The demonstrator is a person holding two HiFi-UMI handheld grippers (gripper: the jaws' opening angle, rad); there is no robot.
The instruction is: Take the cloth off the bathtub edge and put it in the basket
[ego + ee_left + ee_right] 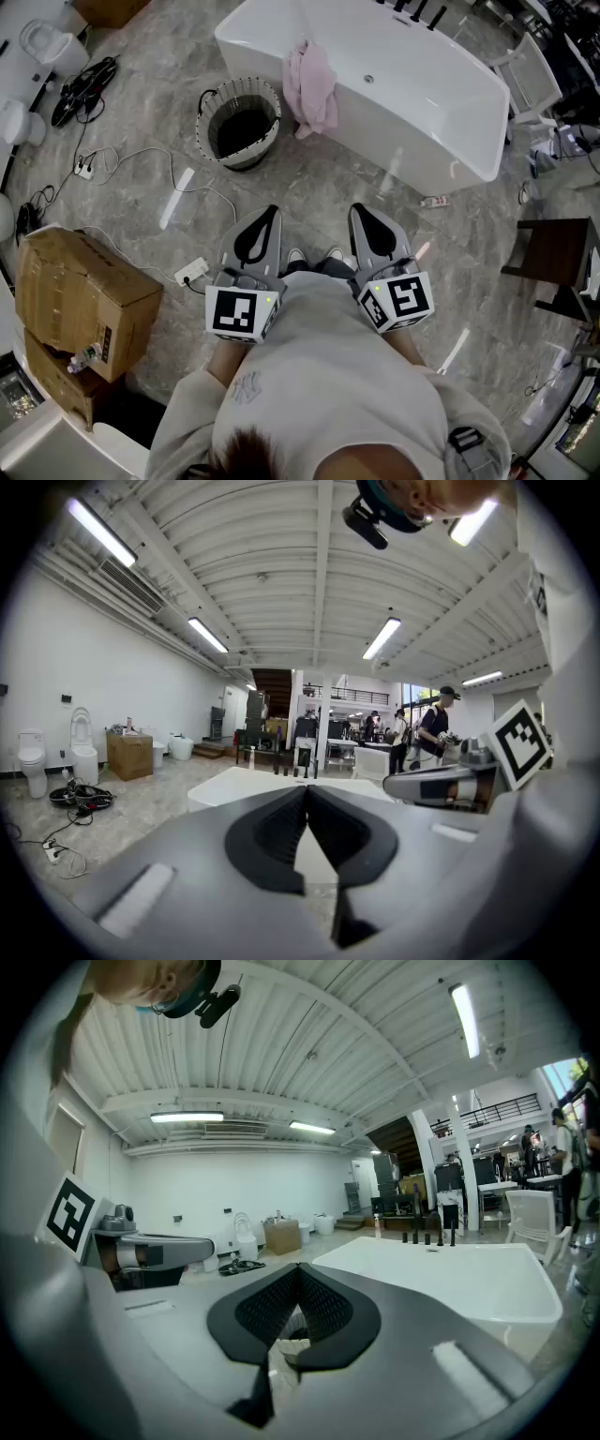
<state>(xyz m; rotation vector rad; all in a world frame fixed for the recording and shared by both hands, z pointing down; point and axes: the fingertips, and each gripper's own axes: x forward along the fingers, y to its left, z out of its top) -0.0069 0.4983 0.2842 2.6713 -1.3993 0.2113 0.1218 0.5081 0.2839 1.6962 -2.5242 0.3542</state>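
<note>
A pink cloth hangs over the near left edge of the white bathtub. A round woven basket with a dark inside stands on the floor just left of the cloth. Both grippers are held close to the person's body, well short of the tub. My left gripper is shut with nothing in it; its tips meet. My right gripper is shut and empty as well, tips together. The bathtub lies ahead in the left gripper view and the bathtub fills the right of the right gripper view.
Cardboard boxes stand at the left. A white power strip and cables lie on the marble floor. A dark wooden stool stands at the right, a toilet at far left. People stand in the background.
</note>
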